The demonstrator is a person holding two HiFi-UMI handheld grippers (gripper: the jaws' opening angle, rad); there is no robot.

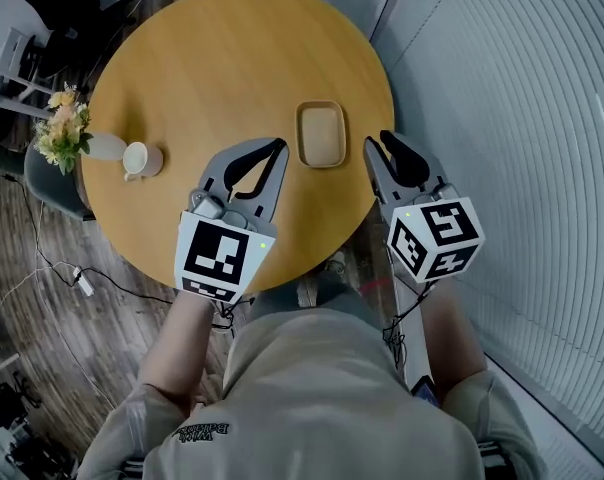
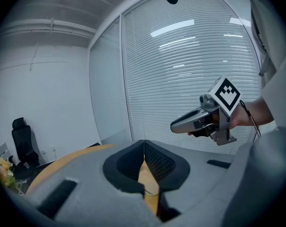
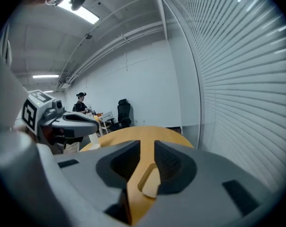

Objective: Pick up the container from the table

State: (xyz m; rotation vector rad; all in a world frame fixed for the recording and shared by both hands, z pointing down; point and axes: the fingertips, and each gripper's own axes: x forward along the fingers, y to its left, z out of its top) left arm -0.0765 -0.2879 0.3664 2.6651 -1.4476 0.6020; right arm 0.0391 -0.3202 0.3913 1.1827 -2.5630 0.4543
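Observation:
The container is a shallow tan rectangular dish with rounded corners, lying on the round wooden table near its front right edge. My left gripper hovers just left of the dish, its tips meeting with nothing between them. My right gripper is just right of the dish, at the table's rim, with its jaws a little apart. In the right gripper view the dish shows through the narrow gap of that gripper. In the left gripper view the jaws of my left gripper touch at the tips.
A white cup and a white vase of flowers stand at the table's left edge. A blind-covered glass wall runs close on the right. A chair sits left of the table.

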